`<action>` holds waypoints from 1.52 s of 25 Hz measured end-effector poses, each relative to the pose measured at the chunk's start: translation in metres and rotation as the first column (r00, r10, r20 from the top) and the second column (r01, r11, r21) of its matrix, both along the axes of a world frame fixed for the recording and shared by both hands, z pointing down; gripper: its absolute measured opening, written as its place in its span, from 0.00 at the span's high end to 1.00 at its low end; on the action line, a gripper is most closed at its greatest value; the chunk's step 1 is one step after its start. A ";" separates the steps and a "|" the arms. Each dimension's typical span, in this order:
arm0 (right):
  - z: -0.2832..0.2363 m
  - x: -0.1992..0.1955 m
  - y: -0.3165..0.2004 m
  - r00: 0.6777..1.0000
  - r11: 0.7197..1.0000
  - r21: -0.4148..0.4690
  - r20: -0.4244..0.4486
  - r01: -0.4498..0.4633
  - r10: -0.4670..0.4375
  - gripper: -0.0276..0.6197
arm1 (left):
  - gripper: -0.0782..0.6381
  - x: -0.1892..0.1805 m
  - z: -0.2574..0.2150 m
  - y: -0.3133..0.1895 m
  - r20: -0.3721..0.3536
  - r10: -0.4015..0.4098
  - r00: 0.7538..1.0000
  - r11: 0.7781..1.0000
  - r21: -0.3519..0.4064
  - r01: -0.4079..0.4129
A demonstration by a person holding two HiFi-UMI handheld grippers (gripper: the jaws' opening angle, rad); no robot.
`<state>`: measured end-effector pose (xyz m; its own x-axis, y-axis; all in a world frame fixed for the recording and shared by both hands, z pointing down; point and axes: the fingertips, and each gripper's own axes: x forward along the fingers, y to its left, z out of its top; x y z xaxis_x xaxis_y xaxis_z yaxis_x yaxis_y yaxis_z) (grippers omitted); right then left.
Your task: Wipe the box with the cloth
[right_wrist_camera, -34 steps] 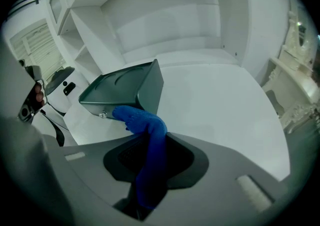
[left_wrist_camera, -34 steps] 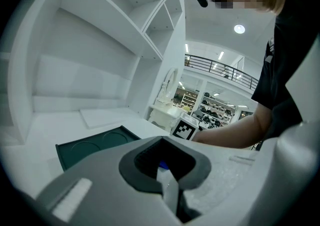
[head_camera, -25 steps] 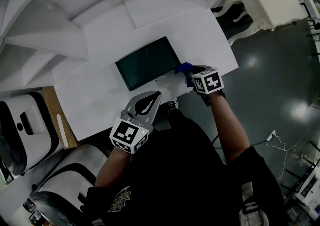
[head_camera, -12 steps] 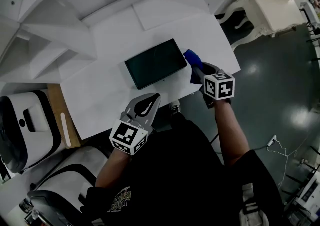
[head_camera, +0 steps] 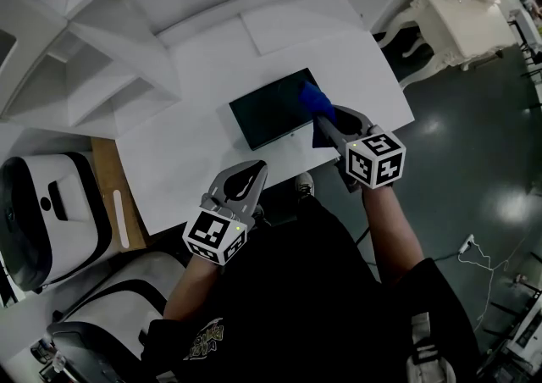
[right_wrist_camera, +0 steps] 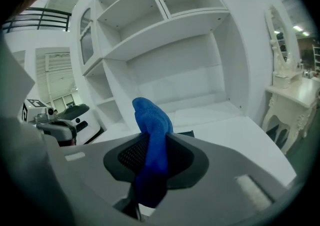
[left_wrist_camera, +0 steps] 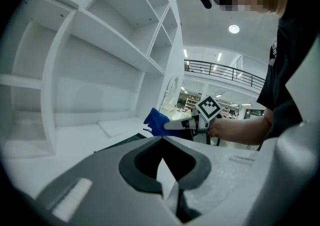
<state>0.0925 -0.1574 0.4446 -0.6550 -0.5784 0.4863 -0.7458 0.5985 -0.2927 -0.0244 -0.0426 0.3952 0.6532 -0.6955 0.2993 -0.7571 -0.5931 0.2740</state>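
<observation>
A flat dark box lies on the white desk, with its right end under the cloth. My right gripper is shut on a blue cloth that sticks out over the box's right end; whether it touches the box is unclear. The right gripper view has the cloth pinched between the jaws and bulging up past them. My left gripper hovers shut and empty at the desk's near edge, left of the box. From the left gripper view, the cloth and right gripper show beyond my own jaws.
White shelving rises behind and left of the desk. A flat white panel lies at the desk's back. A white and black machine stands to the left on a wooden top. An ornate white table stands to the right, across the dark floor.
My right gripper has carried the blue cloth from the box's near right corner up and onto its right end. The left gripper has stayed put at the desk edge.
</observation>
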 end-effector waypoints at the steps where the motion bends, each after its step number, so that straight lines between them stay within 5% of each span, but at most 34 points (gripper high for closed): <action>1: -0.002 -0.005 0.004 1.000 1.000 0.004 0.001 0.007 -0.007 0.77 | 0.89 -0.004 0.000 0.002 -0.002 -0.003 1.000 1.000 -0.001 0.003; 25: 0.000 -0.080 0.142 0.999 0.999 -0.013 0.011 -0.031 0.031 0.77 | 0.89 -0.069 0.013 0.075 0.003 0.118 0.993 0.992 -0.032 -0.118; 38: -0.026 -0.061 0.189 0.994 0.994 0.022 0.006 0.109 -0.109 0.77 | 0.89 -0.037 0.017 0.097 -0.013 -0.010 1.000 0.999 -0.051 0.009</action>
<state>0.0311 0.0316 0.4181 -0.7183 -0.5139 0.4690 -0.6736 0.6824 -0.2839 -0.0616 0.0539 0.4123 0.6510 -0.6859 0.3252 -0.7585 -0.5711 0.3138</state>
